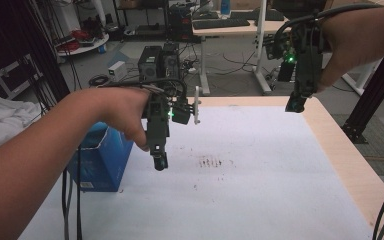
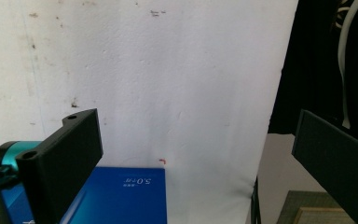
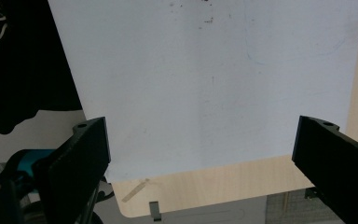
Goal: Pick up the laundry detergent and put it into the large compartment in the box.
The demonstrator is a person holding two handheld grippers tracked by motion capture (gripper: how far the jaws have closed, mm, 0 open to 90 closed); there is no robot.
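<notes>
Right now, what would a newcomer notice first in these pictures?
The shiny blue cardboard box at the left edge of the white-covered table stands out. The left claw hangs open beside it, and the right claw hovers open above the far right corner.

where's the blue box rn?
In the high view the blue box sits at the white sheet's left edge, just left of and below the left claw; the left gripper view has it bottom-left.
</notes>
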